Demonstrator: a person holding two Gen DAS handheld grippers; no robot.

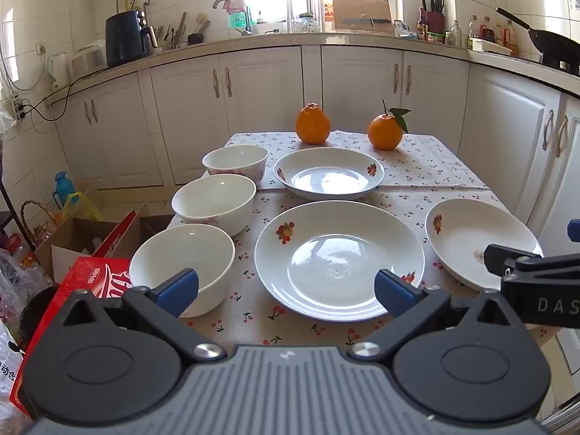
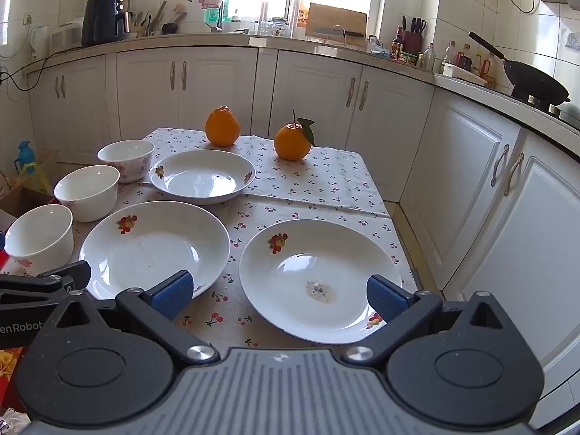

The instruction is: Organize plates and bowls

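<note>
Three white plates with fruit motifs lie on the cherry-print tablecloth: a far plate point(image 1: 328, 173) point(image 2: 202, 177), a middle plate point(image 1: 339, 259) point(image 2: 154, 248) and a right plate point(image 1: 482, 243) point(image 2: 320, 279). Down the table's left side stand three white bowls: far point(image 1: 235, 162) point(image 2: 126, 159), middle point(image 1: 214, 203) point(image 2: 87, 191), near point(image 1: 182, 266) point(image 2: 38, 237). My left gripper point(image 1: 286, 291) hangs open above the near table edge, between the near bowl and the middle plate. Over the near rim of the right plate my right gripper point(image 2: 279, 295) is open and holds nothing.
Two oranges point(image 1: 313, 123) point(image 1: 385, 131) sit at the table's far edge. White cabinets point(image 1: 261, 108) and a cluttered counter stand behind. Left of the table are a red box point(image 1: 90, 282) and cardboard boxes on the floor. A wok point(image 2: 536, 81) sits on the stove at right.
</note>
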